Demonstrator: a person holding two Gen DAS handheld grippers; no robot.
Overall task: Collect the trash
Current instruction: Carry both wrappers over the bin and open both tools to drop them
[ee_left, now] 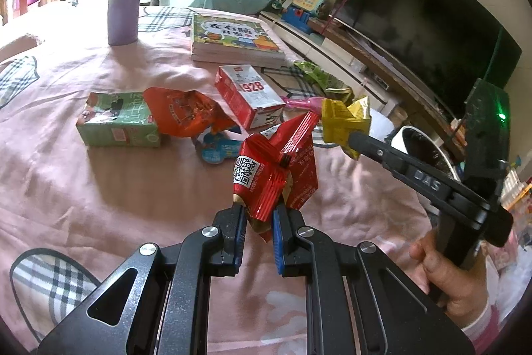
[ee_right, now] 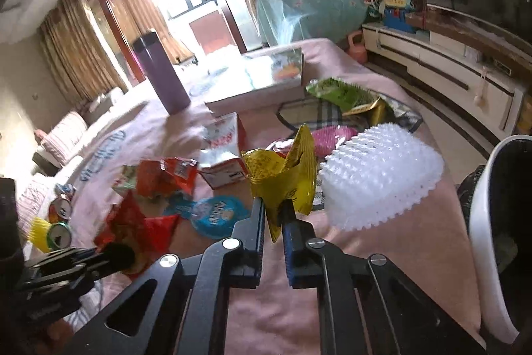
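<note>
Above pink bedding, left gripper (ee_left: 258, 215) pinches crinkled red foil wrapper (ee_left: 272, 172); right gripper (ee_right: 273, 212) clamps yellow wrapper (ee_right: 282, 178)

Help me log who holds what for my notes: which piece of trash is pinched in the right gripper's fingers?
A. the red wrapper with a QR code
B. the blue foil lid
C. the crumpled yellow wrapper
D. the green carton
C: in the right wrist view the right gripper is closed on the yellow wrapper, lifted off the bed, while the red wrapper sits in the left gripper.
</note>
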